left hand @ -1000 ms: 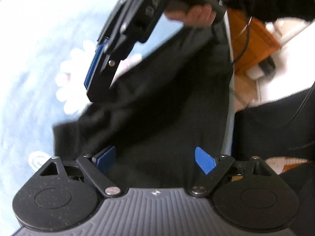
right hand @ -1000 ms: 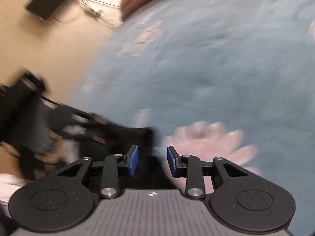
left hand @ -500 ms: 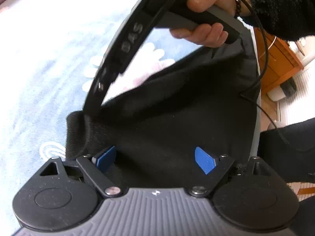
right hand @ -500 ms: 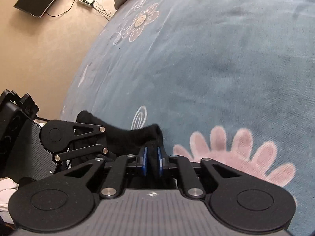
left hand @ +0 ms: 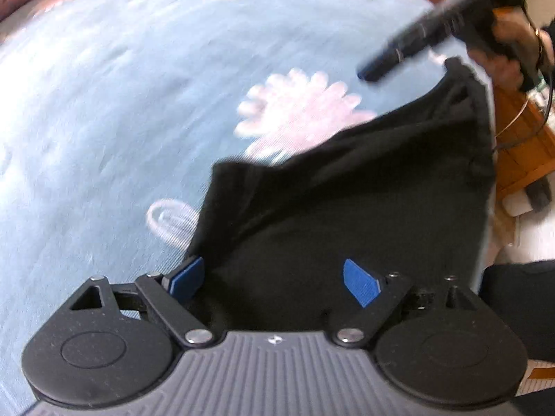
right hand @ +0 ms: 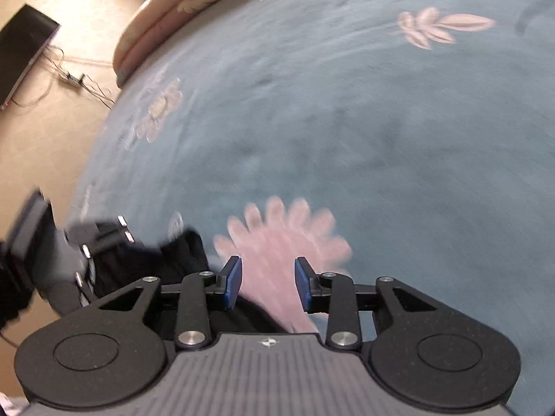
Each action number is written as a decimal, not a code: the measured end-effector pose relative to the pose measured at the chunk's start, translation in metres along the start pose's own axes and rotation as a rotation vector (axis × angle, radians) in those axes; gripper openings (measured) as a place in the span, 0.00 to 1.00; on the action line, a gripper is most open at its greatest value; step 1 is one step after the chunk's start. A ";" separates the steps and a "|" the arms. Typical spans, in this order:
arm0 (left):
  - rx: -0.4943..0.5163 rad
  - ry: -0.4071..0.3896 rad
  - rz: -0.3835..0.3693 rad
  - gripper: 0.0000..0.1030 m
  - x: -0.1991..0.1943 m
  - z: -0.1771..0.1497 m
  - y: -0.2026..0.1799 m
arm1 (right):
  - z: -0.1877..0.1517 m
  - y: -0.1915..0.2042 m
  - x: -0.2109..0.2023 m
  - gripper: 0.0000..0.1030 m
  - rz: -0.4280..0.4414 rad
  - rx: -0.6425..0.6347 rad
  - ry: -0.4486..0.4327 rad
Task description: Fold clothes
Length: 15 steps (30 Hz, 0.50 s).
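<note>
A black garment (left hand: 347, 190) lies spread on a light blue blanket (left hand: 104, 121) with pink flowers. My left gripper (left hand: 272, 279) hangs over its near part, open wide. The cloth runs under and between the blue pads (left hand: 184, 277), which do not press on it. My right gripper (right hand: 269, 282) hovers over a pink flower (right hand: 277, 235); its jaws are opening and nothing is between them. The garment's corner (right hand: 187, 253) lies just to its left. In the left wrist view the right gripper (left hand: 416, 41) shows blurred at the upper right, held by a hand (left hand: 503, 59).
The blanket (right hand: 381, 121) stretches far ahead and to the right. A pink cushion edge (right hand: 156, 24) borders it at the back. On the beige floor lie a black flat device (right hand: 24, 55) and cables. Wooden furniture (left hand: 520, 145) stands at the right.
Half a second ago the right gripper was shut on the garment's corner. It has let go, opened and pulled away to the right. The left gripper stayed open and shifted slightly.
</note>
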State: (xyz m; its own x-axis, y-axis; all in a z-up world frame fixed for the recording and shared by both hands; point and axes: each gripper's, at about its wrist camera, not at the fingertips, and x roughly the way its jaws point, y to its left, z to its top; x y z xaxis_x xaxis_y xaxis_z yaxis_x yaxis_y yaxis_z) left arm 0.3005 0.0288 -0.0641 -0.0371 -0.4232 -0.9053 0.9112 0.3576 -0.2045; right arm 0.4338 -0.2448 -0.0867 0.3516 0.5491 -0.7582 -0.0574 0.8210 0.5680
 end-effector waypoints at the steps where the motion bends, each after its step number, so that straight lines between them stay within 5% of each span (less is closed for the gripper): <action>1: 0.023 -0.015 -0.024 0.85 -0.004 0.004 -0.003 | -0.008 0.000 -0.004 0.37 -0.011 -0.016 0.013; 9: 0.120 -0.014 -0.125 0.85 0.022 0.024 -0.038 | -0.059 0.000 -0.028 0.30 -0.119 -0.074 0.089; 15: 0.122 0.006 -0.317 0.85 0.023 0.026 -0.069 | -0.071 -0.017 -0.051 0.30 -0.193 -0.058 0.060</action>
State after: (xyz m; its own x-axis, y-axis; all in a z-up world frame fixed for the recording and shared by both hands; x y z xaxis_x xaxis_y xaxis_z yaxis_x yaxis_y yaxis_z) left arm 0.2475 -0.0268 -0.0611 -0.3286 -0.4925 -0.8059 0.8962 0.1066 -0.4306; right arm 0.3501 -0.2755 -0.0799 0.3053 0.3878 -0.8697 -0.0484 0.9185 0.3926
